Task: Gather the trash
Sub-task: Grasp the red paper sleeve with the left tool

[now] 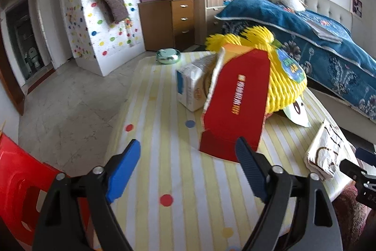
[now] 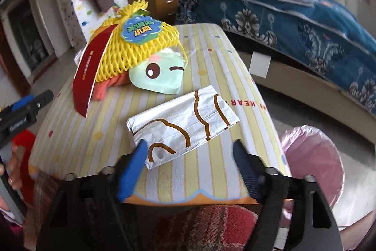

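A bed under a dark blue patterned quilt (image 1: 312,39) ran along the far right side of the room, just beside the low table covered with a yellow-and-white striped, dotted cloth (image 1: 169,128). A bin lined with a pink plastic bag (image 2: 312,164) stood on the floor near the table's right corner, and a red plastic stool (image 1: 16,180) sat off its left edge.

On the cloth the trash lay in a loose heap. A yellow foam fruit net with a blue-green label (image 1: 284,77) lay bunched at the far side, touching a torn red cardboard box with orange lettering (image 1: 237,109) that leaned up against it. A white paper package with blue print (image 1: 190,86) lay just left of the box, touching it. A pale green paper piece printed with a winking face (image 2: 159,74) stuck out from under the net. Nearer the edge, apart from the heap, lay a crumpled white wrapper with brown curved lines (image 2: 183,126). A small shiny green dish (image 1: 168,56) sat at the far end of the table.

The left gripper (image 1: 188,166) was held low over the cloth, pointing at the red box, its jaws spread wide with nothing between them; the right fingertip (image 1: 244,152) overlapped the box's near corner, though contact could not be confirmed. The right gripper (image 2: 188,157) was angled down at the white wrapper, jaws wide apart and empty, its left fingertip (image 2: 138,152) at the wrapper's near corner.
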### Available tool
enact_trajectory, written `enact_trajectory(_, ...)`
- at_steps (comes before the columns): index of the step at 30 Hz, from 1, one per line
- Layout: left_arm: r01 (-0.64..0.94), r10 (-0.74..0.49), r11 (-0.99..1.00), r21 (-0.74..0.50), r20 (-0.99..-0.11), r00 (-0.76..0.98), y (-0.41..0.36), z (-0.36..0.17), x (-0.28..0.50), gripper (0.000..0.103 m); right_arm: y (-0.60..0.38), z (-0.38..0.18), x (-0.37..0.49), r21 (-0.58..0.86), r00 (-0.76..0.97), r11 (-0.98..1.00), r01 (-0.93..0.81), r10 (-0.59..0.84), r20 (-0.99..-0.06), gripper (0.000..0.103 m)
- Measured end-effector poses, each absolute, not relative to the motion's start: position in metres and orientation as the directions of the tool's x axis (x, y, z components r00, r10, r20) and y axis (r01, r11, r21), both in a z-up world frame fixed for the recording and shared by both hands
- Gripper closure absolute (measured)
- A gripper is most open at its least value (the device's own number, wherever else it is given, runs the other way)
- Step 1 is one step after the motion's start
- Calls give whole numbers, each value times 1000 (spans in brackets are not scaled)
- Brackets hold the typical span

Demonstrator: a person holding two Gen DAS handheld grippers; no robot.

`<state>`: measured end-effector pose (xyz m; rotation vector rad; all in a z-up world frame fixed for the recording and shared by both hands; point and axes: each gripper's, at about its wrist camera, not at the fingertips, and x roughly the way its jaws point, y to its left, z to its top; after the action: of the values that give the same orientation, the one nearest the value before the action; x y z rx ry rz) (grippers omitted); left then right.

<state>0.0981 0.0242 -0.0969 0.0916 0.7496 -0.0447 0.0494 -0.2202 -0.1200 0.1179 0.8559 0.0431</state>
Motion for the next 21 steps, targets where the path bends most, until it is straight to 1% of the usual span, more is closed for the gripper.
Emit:
enact_trajectory(5,146,-46,986,78,-719,693,0,-108,118,17,-222,-123,58,115,663,993,13,77,-744,27)
enact_trajectory(8,174,-56,981,85,-733,678,-15,-112,131,13,-221,-124,61,113,663,994,11,78,-745,27)
enact_trajectory(10,184,-55,978,96,-734,677,-24,-113,136,7,-222,-124,63,114,664,993,5,82,-743,27)
enact_trajectory(14,161,-16,979,125,-742,670,-33,-120,148,7,-224,-125,65,112,663,994,5,80,-744,27)
enact_trajectory(17,123,-2,987,105,-754,657,-29,-123,154,7,-226,-125,65,114,664,993,6,81,-744,27)
enact_trajectory(18,121,-7,988,95,-759,651,-29,-125,154,10,-226,-125,66,114,664,993,7,81,-744,27)
enact_trajectory(19,121,-8,988,92,-763,647,-28,-126,154,17,-226,-126,66,115,663,993,7,82,-744,27)
enact_trajectory(20,123,-10,988,90,-768,640,-29,-127,154,21,-226,-126,66,116,663,993,7,83,-744,27)
enact_trajectory(21,126,-16,989,83,-774,633,-28,-129,154,27,-227,-127,66,118,660,993,8,83,-746,27)
